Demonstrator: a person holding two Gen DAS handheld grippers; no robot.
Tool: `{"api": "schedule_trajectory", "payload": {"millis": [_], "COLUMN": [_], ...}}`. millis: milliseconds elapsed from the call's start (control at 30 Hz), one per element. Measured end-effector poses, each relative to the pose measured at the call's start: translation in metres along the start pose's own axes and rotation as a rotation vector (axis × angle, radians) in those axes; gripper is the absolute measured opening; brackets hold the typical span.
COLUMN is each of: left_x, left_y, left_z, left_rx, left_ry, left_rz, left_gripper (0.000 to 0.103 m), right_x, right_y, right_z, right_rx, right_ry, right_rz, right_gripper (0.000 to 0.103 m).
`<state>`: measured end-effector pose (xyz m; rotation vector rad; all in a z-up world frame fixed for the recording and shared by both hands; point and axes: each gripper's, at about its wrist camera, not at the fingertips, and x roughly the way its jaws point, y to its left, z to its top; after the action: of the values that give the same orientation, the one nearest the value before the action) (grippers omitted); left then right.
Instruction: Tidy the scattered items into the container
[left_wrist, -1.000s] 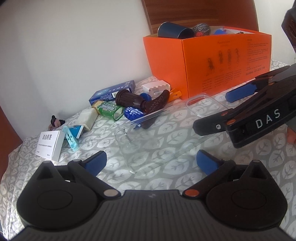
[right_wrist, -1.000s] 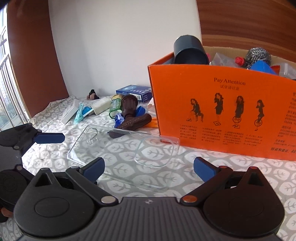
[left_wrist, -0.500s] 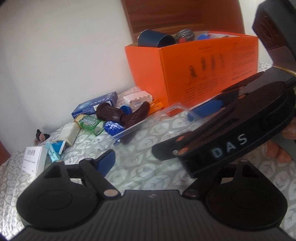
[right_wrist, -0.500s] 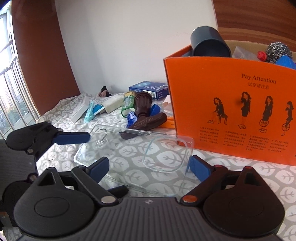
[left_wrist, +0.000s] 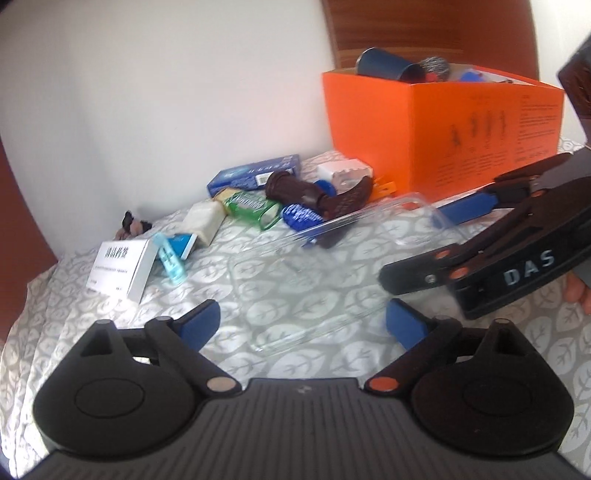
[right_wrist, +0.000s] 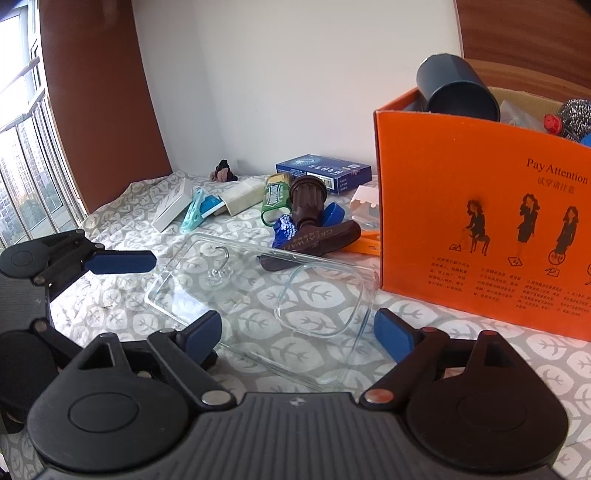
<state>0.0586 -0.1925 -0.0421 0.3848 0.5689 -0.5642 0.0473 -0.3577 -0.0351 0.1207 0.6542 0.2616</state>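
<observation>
Grip: right hand-held gripper (right_wrist: 297, 334), jaws just opening a little, straddles the clear phone case (right_wrist: 258, 295) without pinching; close squarely on its long edges.
Left hand-held gripper (left_wrist: 303, 321): wide, empty.
Case: flat on table (right_wrist: 461, 321).
Beyond: orange box (right_wrist: 480, 206), already crowded; lift clear of its wall.

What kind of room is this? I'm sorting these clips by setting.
Probably a room in a high-rise flat: a grey leaf-patterned cloth covers a surface strewn with household odds and ends, an orange cardboard box holds more, and a barred window overlooks apartment towers.
</observation>
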Motion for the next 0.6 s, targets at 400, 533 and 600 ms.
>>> {"api": "schedule_trajectory", "payload": {"millis": [400, 533, 600], "left_x": [0.012, 0.017, 0.017], "left_y": [0.009, 0.005, 0.01], "left_z": [0.005, 0.008, 0.007], "left_rx": [-0.002, 0.028, 0.011], "left_ry": [0.021, 0.005, 0.001], "left_rz": [-0.058, -0.086, -0.106], "left_gripper": [0.103, 0.103, 0.103], "right_x": [0.005, 0.015, 0.015], "right_y": [-0.005, 0.006, 0.007], "right_z": [0.008, 0.011, 0.012], "right_rx": [0.069, -0.004, -0.007], "right_ry": [-0.016, -0.007, -0.012], "right_rz": [0.037, 0.014, 0.009], "right_gripper": [0.093, 0.093, 0.093]}}
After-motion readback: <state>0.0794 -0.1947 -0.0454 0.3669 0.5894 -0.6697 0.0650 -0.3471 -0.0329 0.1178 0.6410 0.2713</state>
